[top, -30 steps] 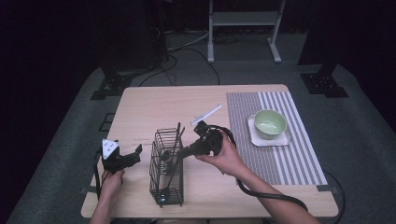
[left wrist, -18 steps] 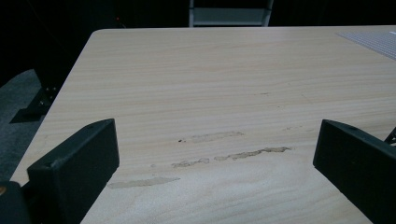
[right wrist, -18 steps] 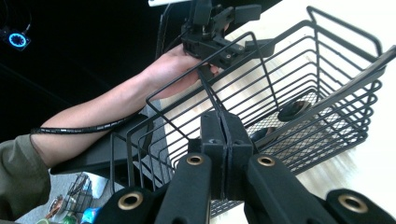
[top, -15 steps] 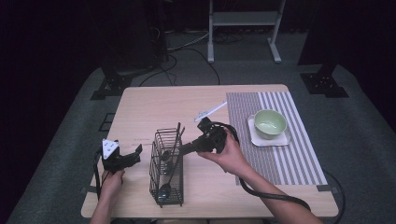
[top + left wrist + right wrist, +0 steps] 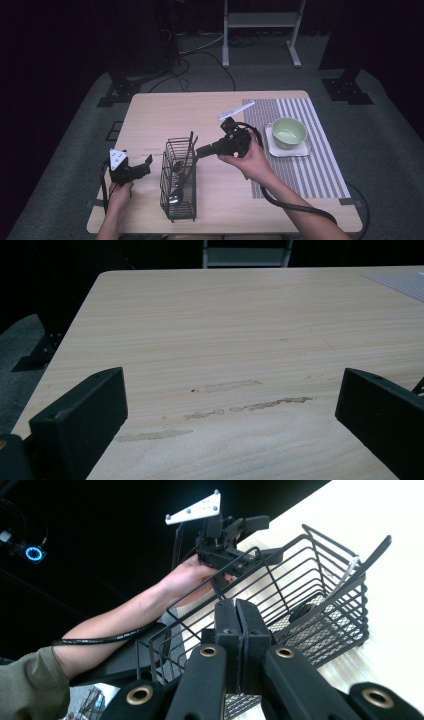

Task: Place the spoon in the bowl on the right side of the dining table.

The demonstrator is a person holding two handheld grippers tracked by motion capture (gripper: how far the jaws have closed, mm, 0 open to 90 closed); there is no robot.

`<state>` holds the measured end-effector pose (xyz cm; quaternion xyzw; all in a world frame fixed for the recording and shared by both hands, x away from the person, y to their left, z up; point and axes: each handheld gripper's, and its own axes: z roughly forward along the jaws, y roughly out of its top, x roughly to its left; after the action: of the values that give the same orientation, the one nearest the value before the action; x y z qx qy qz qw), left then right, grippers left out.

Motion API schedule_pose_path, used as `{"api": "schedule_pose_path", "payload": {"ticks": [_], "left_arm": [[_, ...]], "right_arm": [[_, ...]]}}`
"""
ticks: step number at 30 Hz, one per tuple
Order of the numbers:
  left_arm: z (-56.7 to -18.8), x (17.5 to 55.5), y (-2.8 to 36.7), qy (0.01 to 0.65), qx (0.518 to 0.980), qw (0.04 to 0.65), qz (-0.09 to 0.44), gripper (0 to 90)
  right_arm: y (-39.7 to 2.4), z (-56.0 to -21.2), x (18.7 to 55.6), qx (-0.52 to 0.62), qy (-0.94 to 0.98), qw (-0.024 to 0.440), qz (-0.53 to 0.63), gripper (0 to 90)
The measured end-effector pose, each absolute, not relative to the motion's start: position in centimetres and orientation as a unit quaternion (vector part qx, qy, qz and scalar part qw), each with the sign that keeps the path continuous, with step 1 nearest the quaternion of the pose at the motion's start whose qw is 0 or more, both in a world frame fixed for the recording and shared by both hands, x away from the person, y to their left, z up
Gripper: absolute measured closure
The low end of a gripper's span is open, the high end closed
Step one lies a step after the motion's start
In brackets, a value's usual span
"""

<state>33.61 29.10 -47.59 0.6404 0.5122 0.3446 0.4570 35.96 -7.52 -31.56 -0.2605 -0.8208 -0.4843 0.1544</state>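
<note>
A black wire basket point(image 5: 179, 186) stands on the wooden table point(image 5: 170, 115), left of centre, with a spoon point(image 5: 174, 196) and dark-handled utensils point(image 5: 188, 146) leaning inside. My right gripper point(image 5: 201, 149) hovers just above the basket's upper right corner and points left. In the right gripper view its jaws point(image 5: 239, 617) are shut flat together with nothing between them, over the basket point(image 5: 310, 605). My left gripper point(image 5: 142, 166) rests on the table left of the basket. It stands open point(image 5: 230, 410) over bare wood.
A green bowl point(image 5: 289, 132) sits on a white square plate point(image 5: 306, 148) on a striped placemat point(image 5: 320, 175) at the right. A white flat utensil point(image 5: 236, 110) lies at the mat's far left corner. The right gripper's cable point(image 5: 300, 207) trails toward the front edge.
My right gripper has risen and drawn back to the right, away from the basket's top, with its jaws still shut. The left gripper has not moved.
</note>
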Motion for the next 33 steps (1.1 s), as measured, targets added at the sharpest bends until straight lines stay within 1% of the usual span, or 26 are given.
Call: {"api": "schedule_pose_path", "payload": {"ticks": [18,33], "left_arm": [[-47.6,33.6,29.1,0.513,0.64,0.457,0.345,0.0],[-47.6,33.6,29.1,0.513,0.64,0.456,0.346,0.0]], "right_arm": [[-9.6,-29.9,36.5,-0.275,-0.801,0.159,-0.508,89.4],[-11.2,-29.4,36.9,-0.287,-0.787,0.161,-0.521,89.4]]}}
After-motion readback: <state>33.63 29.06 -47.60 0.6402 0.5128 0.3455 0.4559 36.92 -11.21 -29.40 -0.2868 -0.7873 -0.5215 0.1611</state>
